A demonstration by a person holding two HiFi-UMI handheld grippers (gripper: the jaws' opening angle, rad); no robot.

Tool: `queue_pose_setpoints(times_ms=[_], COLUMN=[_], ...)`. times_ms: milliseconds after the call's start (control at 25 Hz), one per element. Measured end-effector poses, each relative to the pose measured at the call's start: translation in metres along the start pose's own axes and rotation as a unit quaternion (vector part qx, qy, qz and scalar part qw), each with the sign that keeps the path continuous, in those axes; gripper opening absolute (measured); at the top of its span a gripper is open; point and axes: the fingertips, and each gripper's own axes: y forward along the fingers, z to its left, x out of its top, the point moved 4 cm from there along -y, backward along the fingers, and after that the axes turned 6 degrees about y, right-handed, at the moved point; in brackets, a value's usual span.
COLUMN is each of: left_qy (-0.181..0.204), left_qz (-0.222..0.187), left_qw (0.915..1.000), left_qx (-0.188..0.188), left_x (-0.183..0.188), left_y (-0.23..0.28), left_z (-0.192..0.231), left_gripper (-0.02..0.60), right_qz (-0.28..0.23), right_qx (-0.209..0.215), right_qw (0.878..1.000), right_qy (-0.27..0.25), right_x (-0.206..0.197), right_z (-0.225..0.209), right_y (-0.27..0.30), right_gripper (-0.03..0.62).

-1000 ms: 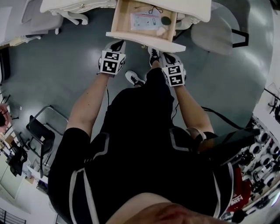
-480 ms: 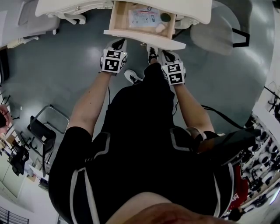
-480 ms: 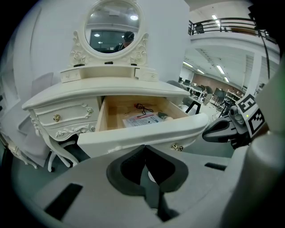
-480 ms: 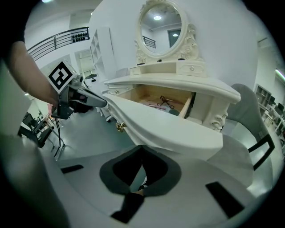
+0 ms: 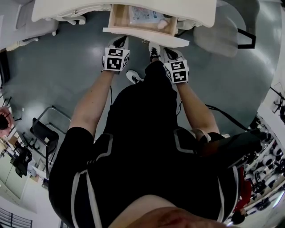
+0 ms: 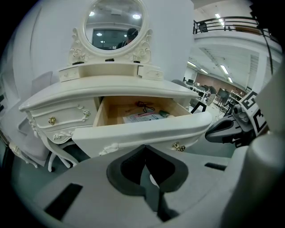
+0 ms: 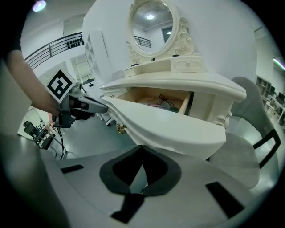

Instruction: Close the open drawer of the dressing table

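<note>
The white dressing table (image 5: 67,9) has its middle drawer (image 5: 144,36) part way out, with a paper packet (image 6: 143,117) and small items inside. Both grippers press nose-first on the drawer's white front panel (image 6: 142,131). My left gripper (image 5: 117,43) meets the panel's left half, its jaws shut (image 6: 144,150) on nothing. Against the right half sits my right gripper (image 5: 166,51), jaws also shut (image 7: 142,152) and empty. A gold knob (image 6: 179,146) hangs under the panel between them. Each gripper shows in the other's view: the right one (image 6: 225,130), the left one (image 7: 87,107).
An oval mirror (image 6: 115,26) stands on the table top, and carved side drawers (image 6: 62,118) lie left of the open one. A grey chair (image 5: 222,33) is at the right of the table. The person's shoes (image 5: 135,78) stand below the drawer. A black chair (image 5: 42,133) is at left.
The drawer has slid farther into the table, showing less of its inside. Both grippers have moved forward with its front panel.
</note>
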Motion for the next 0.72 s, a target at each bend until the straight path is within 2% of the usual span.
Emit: queue_pose_setpoints(times_ms=[440,720], left_qy=[-0.013,-0.017], left_qz=[-0.002,-0.003], left_qw=[0.9999,0.9998], left_qx=[0.000,0.003], left_x=[0.026,0.041], left_y=[0.029,0.048], left_z=[0.006,0.014], left_gripper=[0.005,0.005], right_qz=[0.008,-0.002], right_qx=[-0.001,0.002], right_qw=[1.000,1.000], right_qy=[0.008,-0.005], right_x=[0.020,0.042], right_z=[-0.031,-0.044], right_y=[0.020,0.032], right_gripper=[0.005,0.005])
